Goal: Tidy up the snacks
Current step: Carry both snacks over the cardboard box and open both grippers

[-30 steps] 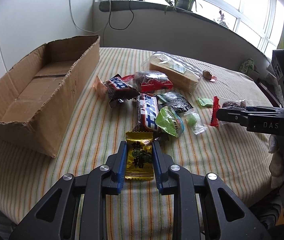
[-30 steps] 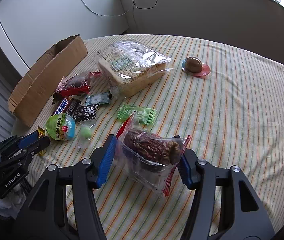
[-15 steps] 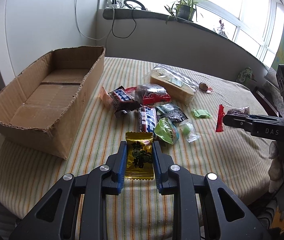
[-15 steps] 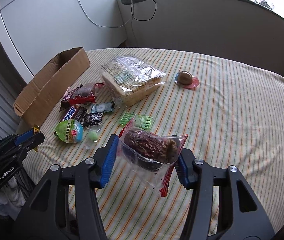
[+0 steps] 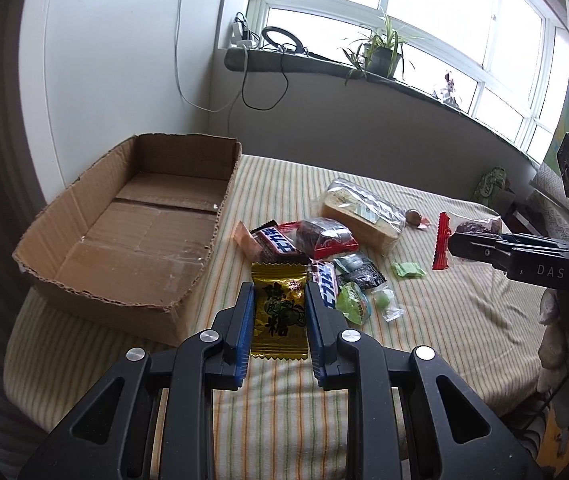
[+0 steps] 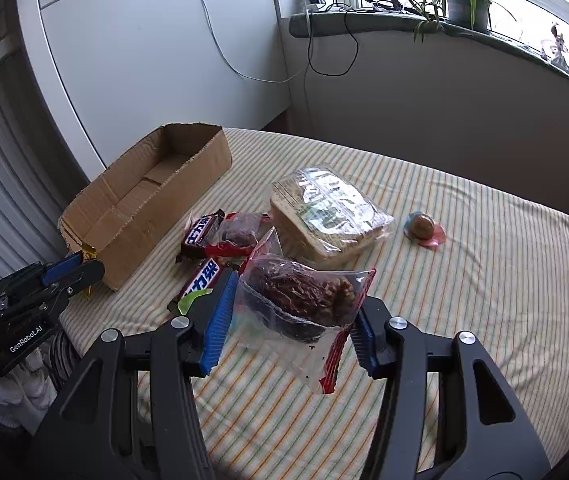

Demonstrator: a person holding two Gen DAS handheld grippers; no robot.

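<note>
My left gripper [image 5: 279,300] is shut on a gold candy packet [image 5: 280,312] and holds it above the table's near edge, right of the open cardboard box [image 5: 132,232]. My right gripper [image 6: 292,300] is shut on a clear bag of dark dates with a red edge [image 6: 300,300], lifted over the table. The box also shows in the right wrist view [image 6: 144,208], as does the left gripper [image 6: 72,272]. Loose snacks lie in a pile: chocolate bars [image 5: 276,242], a red-wrapped cake [image 5: 324,236], a bagged loaf [image 5: 360,216], a green round snack [image 5: 352,306].
The striped tablecloth [image 5: 444,320] covers the table. A small brown sweet on pink wrap [image 6: 423,227] lies at the far right. A green candy [image 5: 407,270] and dark small packets [image 5: 360,274] lie mid-table. A grey wall and a windowsill with a plant [image 5: 380,56] stand behind.
Both grippers have risen with their packets, so the table and box look farther below. The pile on the table has not moved.
</note>
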